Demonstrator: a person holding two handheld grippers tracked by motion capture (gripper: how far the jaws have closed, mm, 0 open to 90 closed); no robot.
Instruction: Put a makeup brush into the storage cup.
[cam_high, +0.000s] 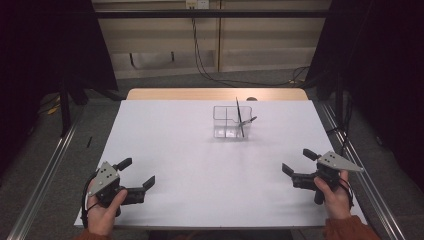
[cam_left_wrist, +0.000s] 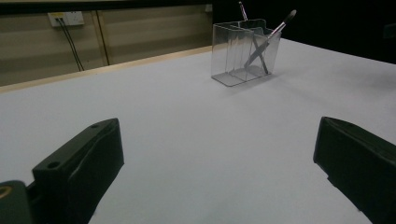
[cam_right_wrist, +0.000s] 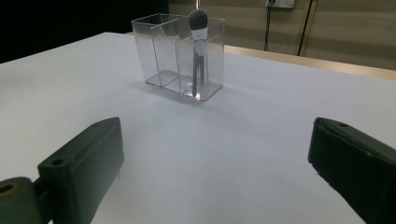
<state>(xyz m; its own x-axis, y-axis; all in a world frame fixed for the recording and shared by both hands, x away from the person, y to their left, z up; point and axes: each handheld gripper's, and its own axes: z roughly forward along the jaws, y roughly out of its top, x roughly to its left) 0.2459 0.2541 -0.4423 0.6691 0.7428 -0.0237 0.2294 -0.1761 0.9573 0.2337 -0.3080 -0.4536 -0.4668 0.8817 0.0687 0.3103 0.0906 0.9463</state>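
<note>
Your left hand (cam_high: 102, 210) grips the black two-jaw left gripper (cam_high: 137, 173) near the white table's (cam_high: 200, 170) front left corner, jaws spread wide and empty. Your right hand (cam_high: 332, 195) holds the matching right gripper (cam_high: 298, 162) near the front right corner, jaws likewise apart, both angled inward above the tabletop.

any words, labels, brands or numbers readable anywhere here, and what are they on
None can be read.
The clear organiser is unmarked, with no label on its walls.
The brushes show no legible print on their handles; too small to tell.
The left tool, the right tool and the white table carry no visible text.
</note>
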